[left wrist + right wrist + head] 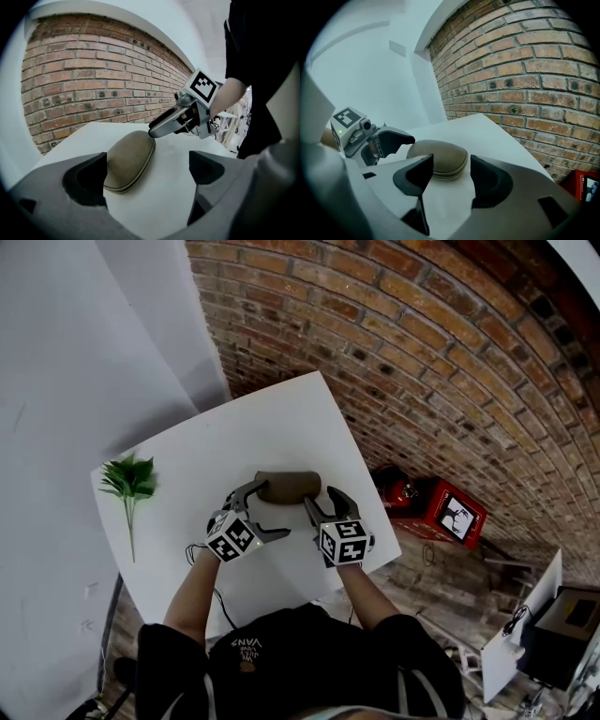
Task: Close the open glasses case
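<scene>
Tan oval fabric glasses case (289, 487) lies shut on the white table (281, 423)
Left gripper (147, 164) and right gripper (451, 165) flank it, jaws wide, gripping nothing, likely since the lid is already down

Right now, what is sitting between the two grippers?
The closed glasses case, lying on the white table. The head view shows it, with the left gripper at one end and the right gripper at the other, both open.
</scene>
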The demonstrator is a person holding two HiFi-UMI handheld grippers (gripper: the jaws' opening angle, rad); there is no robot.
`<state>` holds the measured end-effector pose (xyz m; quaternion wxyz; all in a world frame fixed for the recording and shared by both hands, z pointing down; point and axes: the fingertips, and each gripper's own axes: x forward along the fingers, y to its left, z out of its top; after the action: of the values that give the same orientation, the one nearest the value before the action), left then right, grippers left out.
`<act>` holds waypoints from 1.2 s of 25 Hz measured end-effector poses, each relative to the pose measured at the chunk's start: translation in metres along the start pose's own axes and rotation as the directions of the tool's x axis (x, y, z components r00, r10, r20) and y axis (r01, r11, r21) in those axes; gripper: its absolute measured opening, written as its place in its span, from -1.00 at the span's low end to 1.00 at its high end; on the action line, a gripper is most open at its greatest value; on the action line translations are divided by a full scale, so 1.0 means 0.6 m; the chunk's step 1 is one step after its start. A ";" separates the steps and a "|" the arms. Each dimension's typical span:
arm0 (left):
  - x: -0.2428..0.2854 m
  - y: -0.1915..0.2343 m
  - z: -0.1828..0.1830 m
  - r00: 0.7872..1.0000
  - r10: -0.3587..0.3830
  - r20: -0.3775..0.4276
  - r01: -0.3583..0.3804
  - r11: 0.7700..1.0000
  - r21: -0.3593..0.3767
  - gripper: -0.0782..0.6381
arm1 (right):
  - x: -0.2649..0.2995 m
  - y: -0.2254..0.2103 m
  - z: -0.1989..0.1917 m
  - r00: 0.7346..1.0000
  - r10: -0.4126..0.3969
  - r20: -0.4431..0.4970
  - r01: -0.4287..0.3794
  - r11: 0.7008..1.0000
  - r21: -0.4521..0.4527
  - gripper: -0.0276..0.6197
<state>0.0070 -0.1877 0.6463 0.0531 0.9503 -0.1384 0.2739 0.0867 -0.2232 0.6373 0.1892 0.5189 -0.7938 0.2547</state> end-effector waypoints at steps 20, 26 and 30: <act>-0.045 -0.024 0.040 0.993 0.099 0.062 -0.098 0.995 -0.022 0.73 | -0.077 0.025 0.009 0.997 0.038 0.064 -0.038 0.999 -0.008 -0.17; -0.077 -0.049 0.059 0.978 0.176 0.113 -0.165 0.981 -0.099 0.73 | -0.117 0.036 0.008 0.994 0.064 0.090 -0.062 0.998 -0.026 -0.22; -0.107 -0.065 0.077 0.954 0.250 0.167 -0.222 0.960 -0.171 0.61 | -0.145 0.041 0.007 0.991 0.077 0.109 -0.072 0.996 -0.048 -0.28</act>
<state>-0.0103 -0.1433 0.5718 0.0782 0.9416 -0.2757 0.1766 0.0981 -0.1543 0.5795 0.1465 0.4979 -0.8273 0.2150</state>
